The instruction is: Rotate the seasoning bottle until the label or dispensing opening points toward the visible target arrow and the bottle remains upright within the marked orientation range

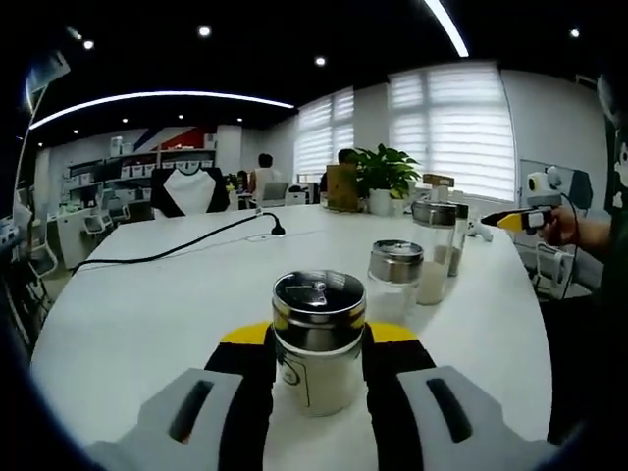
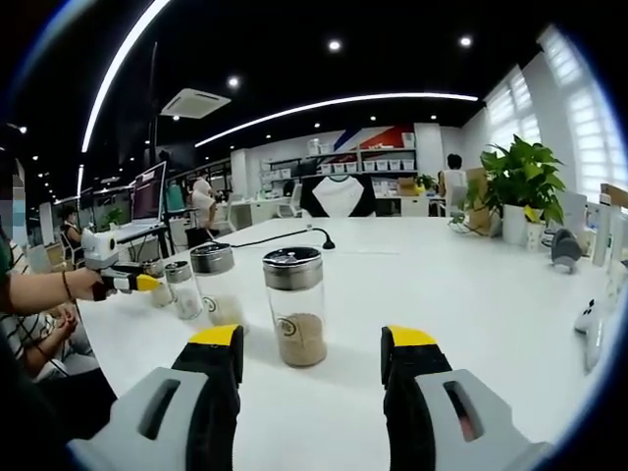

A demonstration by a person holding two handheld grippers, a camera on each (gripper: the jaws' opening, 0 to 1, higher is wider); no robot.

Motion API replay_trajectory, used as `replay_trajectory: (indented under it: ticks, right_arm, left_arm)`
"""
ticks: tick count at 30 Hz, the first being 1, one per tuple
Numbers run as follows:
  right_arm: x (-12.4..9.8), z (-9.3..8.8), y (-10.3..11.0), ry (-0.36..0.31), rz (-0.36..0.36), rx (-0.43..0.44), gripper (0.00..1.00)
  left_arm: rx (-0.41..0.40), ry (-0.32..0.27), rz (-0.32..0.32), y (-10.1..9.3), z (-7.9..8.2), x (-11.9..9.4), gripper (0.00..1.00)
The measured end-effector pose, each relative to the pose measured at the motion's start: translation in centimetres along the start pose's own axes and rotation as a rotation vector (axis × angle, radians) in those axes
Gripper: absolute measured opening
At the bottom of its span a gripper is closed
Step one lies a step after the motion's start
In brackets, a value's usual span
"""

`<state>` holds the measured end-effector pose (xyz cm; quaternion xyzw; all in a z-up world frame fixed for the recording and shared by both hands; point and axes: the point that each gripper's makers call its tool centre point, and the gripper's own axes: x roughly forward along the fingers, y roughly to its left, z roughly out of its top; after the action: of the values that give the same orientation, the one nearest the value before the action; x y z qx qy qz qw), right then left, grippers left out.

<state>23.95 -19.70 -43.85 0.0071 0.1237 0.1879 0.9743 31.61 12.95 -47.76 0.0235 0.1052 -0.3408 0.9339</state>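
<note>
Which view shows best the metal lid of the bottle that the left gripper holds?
The left gripper view: the lid is close, seen from above, on the bottle between the left gripper fingers. The right gripper view shows that bottle far and small, its lid from the side.

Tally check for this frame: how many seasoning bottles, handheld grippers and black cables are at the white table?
Seasoning bottles: 4
Grippers, left gripper and right gripper: 2
Black cable: 1
Total: 7
</note>
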Motion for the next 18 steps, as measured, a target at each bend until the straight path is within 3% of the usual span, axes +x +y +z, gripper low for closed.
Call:
replay_trajectory:
  ticks: [4,7,8,12,18]
  right_arm:
    - [0.02,0.17,-0.03,-0.009,-0.004,0.002,0.57]
    - [0.06,0.17,-0.07,-0.011,-0.007,0.009,0.57]
    - [0.07,0.15,-0.09,-0.011,-0.007,0.009,0.57]
    - [0.06,-0.03,-0.25,-0.010,-0.014,0.015,0.57]
    - [0.03,-0.17,-0.36,-0.011,-0.014,0.019,0.57]
  left_arm:
    - [-0.005,0.001,0.081,0.19,-0.14,0.16,0.36]
    - [0.048,0.024,0.155,0.41,-0.39,0.16,0.36]
    - [0.023,0.018,0.141,0.00,-0.47,0.18,0.36]
    - [-0.024,-0.031,0.238,0.55,-0.59,0.01,0.35]
    - [-0.028,-0.034,0.338,0.76,-0.72,-0.09,0.35]
